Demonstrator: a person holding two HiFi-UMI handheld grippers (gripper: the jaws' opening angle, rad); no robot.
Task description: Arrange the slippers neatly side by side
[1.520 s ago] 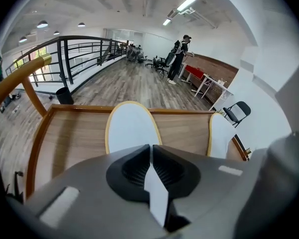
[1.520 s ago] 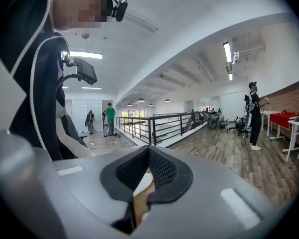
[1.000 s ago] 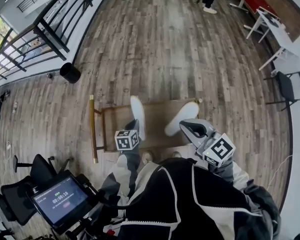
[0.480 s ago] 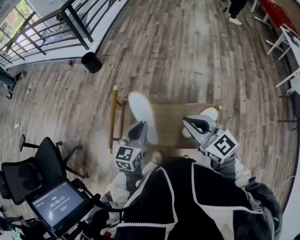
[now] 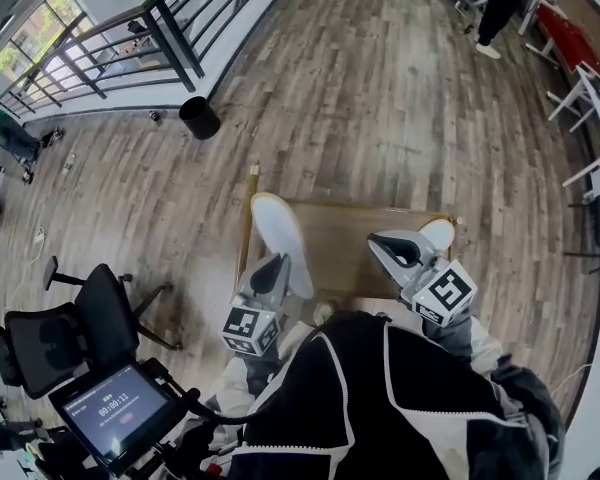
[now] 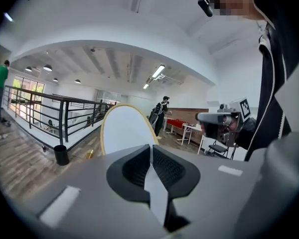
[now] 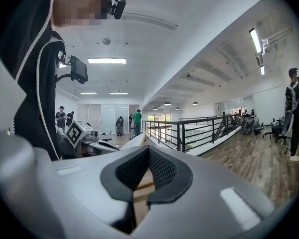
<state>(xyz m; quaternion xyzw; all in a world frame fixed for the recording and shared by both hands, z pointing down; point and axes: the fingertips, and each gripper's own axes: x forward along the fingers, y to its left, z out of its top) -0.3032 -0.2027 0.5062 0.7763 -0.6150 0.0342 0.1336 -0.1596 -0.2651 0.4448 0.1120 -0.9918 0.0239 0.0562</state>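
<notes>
Two white slippers are over a small wooden table [image 5: 345, 230]. My left gripper [image 5: 269, 272] is shut on the heel end of the left slipper [image 5: 277, 228]. In the left gripper view that slipper [image 6: 123, 130] stands up beyond the shut jaws [image 6: 150, 152], its pale sole with a yellow rim facing me. My right gripper [image 5: 391, 249] is shut on the right slipper [image 5: 437, 233], which pokes out behind it near the table's right corner. In the right gripper view this slipper [image 7: 137, 144] is seen edge on, a thin strip pinched between the jaws [image 7: 148, 157].
A black bin [image 5: 199, 118] stands on the wood floor by a dark railing [image 5: 130, 38]. An office chair [image 5: 70, 338] and a tablet [image 5: 115, 408] are at the lower left. White desks [image 5: 595, 78] and a person [image 5: 500, 8] are at the far right.
The head view has swung, so the table sits further right and lower. The left gripper has drawn back toward me with its slipper. The right slipper is now mostly hidden behind the right gripper.
</notes>
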